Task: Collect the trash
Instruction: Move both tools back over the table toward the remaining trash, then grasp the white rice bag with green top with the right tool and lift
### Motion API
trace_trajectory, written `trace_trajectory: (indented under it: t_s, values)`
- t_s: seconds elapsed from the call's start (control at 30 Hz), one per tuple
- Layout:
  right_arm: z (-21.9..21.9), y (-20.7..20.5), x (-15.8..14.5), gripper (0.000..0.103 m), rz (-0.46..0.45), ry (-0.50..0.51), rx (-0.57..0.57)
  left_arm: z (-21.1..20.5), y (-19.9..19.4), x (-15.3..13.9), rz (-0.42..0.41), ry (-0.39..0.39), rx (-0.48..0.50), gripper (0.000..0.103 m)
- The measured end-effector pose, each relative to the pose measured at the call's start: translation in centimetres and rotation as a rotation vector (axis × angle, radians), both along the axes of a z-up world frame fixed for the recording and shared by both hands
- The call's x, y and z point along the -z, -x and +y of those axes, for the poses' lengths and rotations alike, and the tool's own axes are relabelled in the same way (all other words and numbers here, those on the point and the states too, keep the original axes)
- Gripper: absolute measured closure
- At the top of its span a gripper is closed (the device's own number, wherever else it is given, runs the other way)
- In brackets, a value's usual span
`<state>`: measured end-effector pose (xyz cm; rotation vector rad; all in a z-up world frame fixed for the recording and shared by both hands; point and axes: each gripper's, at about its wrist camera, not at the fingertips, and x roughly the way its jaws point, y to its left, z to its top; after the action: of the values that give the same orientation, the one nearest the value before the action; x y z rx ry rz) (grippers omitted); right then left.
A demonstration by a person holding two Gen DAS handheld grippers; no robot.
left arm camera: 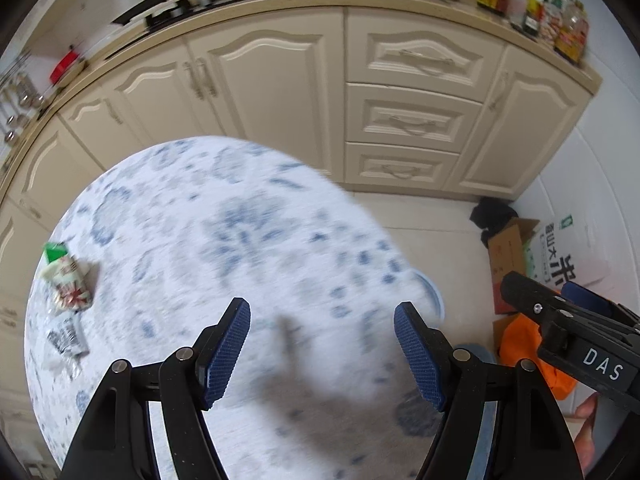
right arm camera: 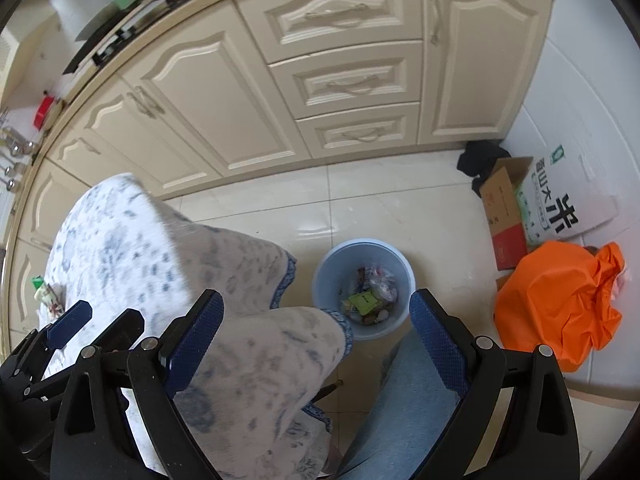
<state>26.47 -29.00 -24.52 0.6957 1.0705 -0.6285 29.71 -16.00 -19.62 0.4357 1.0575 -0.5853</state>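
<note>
Left gripper spread, nothing between its pads, over the table; wrappers lie far to its left. Right gripper also spread and empty. Only its view shows the bin ahead on the floor, holding wrappers and scraps.

Bright daylight, motion blur, fisheye warp

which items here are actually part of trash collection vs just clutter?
Job:
- wrappers on the table's left edge
- blue bin on the floor, already holding trash
- left gripper, right gripper, both empty

Clutter:
- orange bag
- cardboard box
- rice sack
</note>
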Motion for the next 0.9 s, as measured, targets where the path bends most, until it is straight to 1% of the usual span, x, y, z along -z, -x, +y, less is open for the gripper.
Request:
trace_trajectory:
  t_s: [0.3,0.9]
  values:
    - [5.2,-3.5,-0.4,0.007,-0.009,-0.001,-0.116,7.6,-1.8,-1.1,0.004,0.031,-0.134,0.032]
    - [16.4,-11.3,0.1,0.007,0.013,-0.001,-0.390,21.6,-4.7,-0.5,0.059,0.072,-0.405,0.032]
